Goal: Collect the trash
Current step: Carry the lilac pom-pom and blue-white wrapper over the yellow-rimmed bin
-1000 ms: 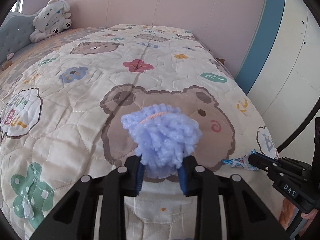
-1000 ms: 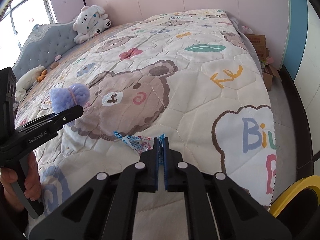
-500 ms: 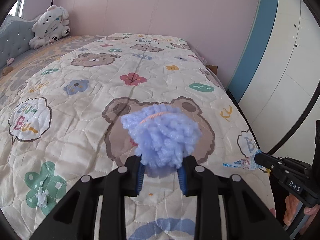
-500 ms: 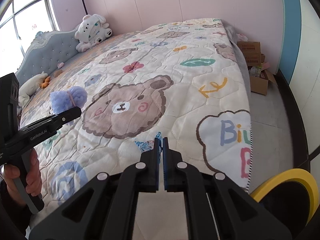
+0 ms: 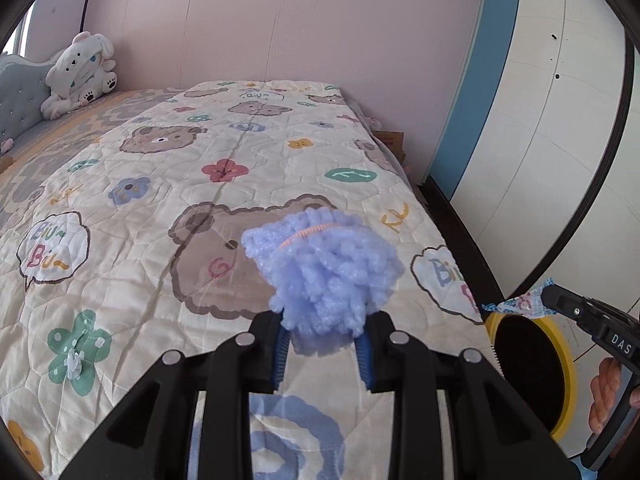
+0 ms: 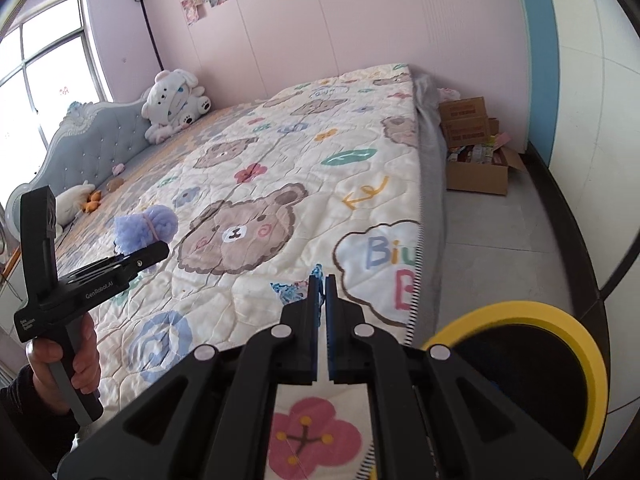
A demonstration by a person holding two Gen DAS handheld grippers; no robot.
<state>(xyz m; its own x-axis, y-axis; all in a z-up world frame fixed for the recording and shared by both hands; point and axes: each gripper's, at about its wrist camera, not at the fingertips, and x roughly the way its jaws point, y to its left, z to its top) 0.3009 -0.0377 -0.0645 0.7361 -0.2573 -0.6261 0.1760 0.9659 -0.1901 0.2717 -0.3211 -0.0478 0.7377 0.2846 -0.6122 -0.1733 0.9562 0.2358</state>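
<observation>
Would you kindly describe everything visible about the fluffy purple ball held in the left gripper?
The fluffy purple ball is a soft, lavender bundle of looped, yarn-like fibres, cinched across the top by a thin orange band. The left gripper clamps its lower part between blue-padded fingers, holding it in the air above the bear-print quilt. In the right wrist view it bulges out above the gripper's tip, and nothing else touches it.

Black tool (image 6: 320, 280), blue pads, prob. dark sleeve.
</observation>
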